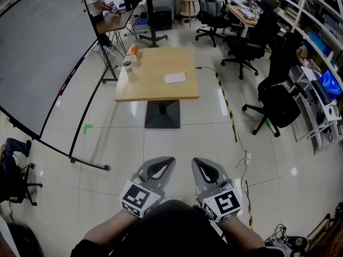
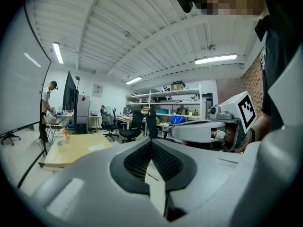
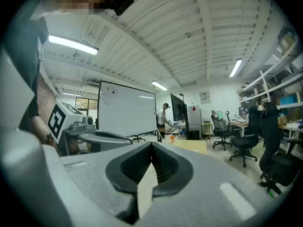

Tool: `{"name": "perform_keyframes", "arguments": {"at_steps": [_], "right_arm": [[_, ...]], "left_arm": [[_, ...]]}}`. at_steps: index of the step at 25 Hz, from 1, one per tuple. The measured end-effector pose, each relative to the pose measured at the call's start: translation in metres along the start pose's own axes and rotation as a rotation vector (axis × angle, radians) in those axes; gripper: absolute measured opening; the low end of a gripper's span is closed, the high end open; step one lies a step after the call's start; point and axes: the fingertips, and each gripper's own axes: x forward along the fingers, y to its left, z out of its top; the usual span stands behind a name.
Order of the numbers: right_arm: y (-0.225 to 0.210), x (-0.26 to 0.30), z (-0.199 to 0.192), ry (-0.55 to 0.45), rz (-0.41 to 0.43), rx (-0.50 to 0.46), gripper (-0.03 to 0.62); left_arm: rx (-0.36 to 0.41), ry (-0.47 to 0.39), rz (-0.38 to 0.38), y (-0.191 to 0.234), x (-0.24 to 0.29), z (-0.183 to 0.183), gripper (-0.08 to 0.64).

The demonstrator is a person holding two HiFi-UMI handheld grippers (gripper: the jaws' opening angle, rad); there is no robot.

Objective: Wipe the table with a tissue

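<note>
**Head view:** taken from the person's head, facing forward and steeply down. The left gripper (image 1: 167,162) and right gripper (image 1: 198,163) sit close at the bottom edge, and the table (image 1: 155,82) stands far ahead.

**Gripper views:** each looks almost level along its own jaws and catches the other gripper alongside.

**Shared by all three:** the distant table.

Pale square wooden tabletop (image 1: 158,74) looked smooth and matt, and the white paper tissue (image 1: 175,78) at its 4 o'clock looked soft. Cream tiled floor (image 1: 177,143) was seriously glossy. Left gripper (image 1: 166,162) and right gripper (image 1: 199,164) were matt grey plastic, black pads (image 2: 137,161) ribbed.
</note>
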Motion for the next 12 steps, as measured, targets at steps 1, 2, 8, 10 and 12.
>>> {"name": "perform_keyframes", "arguments": {"at_steps": [1, 2, 8, 10, 12], "right_arm": [[-0.005, -0.003, -0.001, 0.001, 0.004, 0.0, -0.009], [-0.009, -0.006, -0.001, 0.002, 0.008, 0.0, -0.009], [-0.045, -0.022, -0.012, 0.011, 0.029, 0.009, -0.009], [-0.054, -0.022, -0.016, 0.013, 0.036, 0.006, -0.009], [-0.064, -0.019, -0.017, 0.011, 0.042, 0.004, -0.009]], "left_arm": [[0.0, 0.003, 0.003, -0.003, 0.005, -0.002, 0.015], [0.001, 0.005, 0.006, -0.006, 0.01, -0.003, 0.015], [0.008, 0.019, 0.04, -0.02, 0.042, -0.004, 0.015], [0.01, 0.025, 0.047, -0.021, 0.05, -0.007, 0.015], [0.013, 0.032, 0.051, -0.021, 0.059, -0.009, 0.015]]}}
